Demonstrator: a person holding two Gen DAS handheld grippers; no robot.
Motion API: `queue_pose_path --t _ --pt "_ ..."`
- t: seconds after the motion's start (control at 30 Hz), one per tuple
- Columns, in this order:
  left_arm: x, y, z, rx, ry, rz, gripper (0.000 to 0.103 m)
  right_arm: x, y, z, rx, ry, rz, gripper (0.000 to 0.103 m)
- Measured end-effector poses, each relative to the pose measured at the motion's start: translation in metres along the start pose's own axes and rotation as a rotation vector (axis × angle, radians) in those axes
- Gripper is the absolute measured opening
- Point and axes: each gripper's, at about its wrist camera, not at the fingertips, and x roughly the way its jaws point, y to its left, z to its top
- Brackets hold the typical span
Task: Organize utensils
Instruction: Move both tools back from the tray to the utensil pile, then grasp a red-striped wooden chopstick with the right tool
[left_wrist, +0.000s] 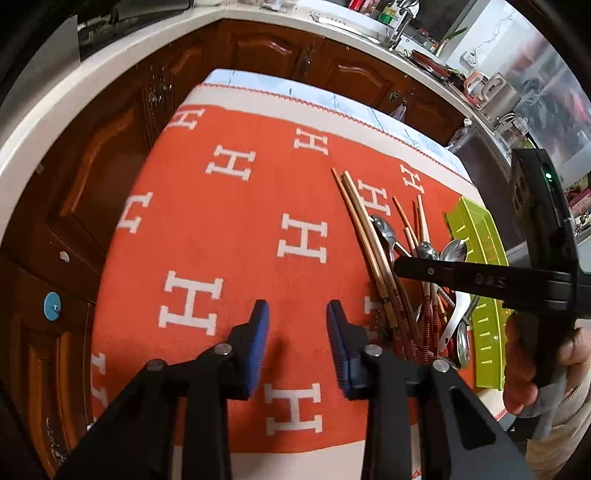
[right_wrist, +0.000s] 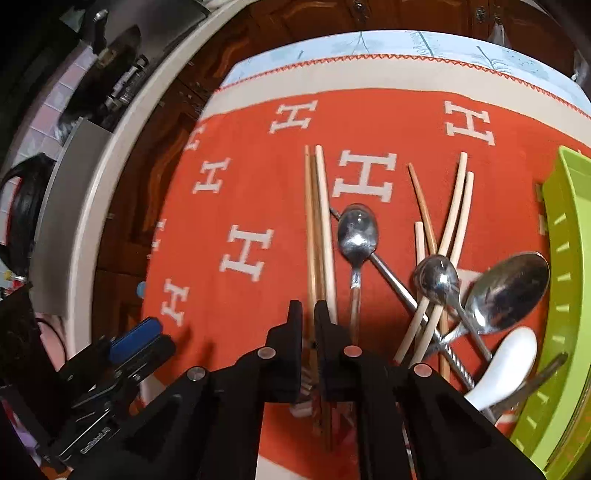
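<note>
A heap of utensils lies on the orange cloth (right_wrist: 258, 184): wooden chopsticks (right_wrist: 319, 229), steel spoons (right_wrist: 357, 230) and a white ceramic spoon (right_wrist: 506, 365). My right gripper (right_wrist: 308, 314) is nearly shut around the left pair of chopsticks, low over the cloth. In the left wrist view the right gripper (left_wrist: 443, 267) reaches over the heap (left_wrist: 402, 266). My left gripper (left_wrist: 298, 314) is open and empty, to the left of the heap, above the cloth. The left gripper's blue pads (right_wrist: 136, 336) show at lower left in the right wrist view.
A lime-green slotted tray (right_wrist: 565, 280) stands at the right of the heap; it also shows in the left wrist view (left_wrist: 480, 236). Brown wooden cabinets (left_wrist: 110, 147) and a white counter edge (left_wrist: 74, 96) surround the table. A sink area with clutter (left_wrist: 406, 22) is at the back.
</note>
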Motion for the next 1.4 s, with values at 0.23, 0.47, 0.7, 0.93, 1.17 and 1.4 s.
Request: queue_pose_path --t 0.23,0.47,0.7,0.93,1.17,1.4 --pt "0.01 0.002 0.001 -0.021 0.017 -0.012 0.028 0.019 -0.004 0.005 -0.009 0.024 -0.036 0.005" --pt "0.017 0.006 0.004 -0.051 0.043 -0.027 0.028 0.027 -0.009 0.006 -0.019 0.039 -0.051 0.005" --pt "0.018 0.001 0.008 -0.059 0.045 -0.023 0.028 0.035 0.006 0.009 -0.089 0.003 -0.127 0.006" --pt "0.023 -0.019 0.017 -0.036 0.054 -0.06 0.028 0.007 -0.008 -0.001 -0.002 -0.045 0.008 0.005" --pt "0.047 -0.047 0.035 -0.037 0.094 -0.114 0.023 -0.034 -0.026 -0.023 0.039 -0.101 0.082 0.005" --pt "0.069 -0.068 0.036 -0.027 0.139 -0.054 0.01 -0.052 -0.051 -0.043 0.085 -0.11 0.136 0.005"
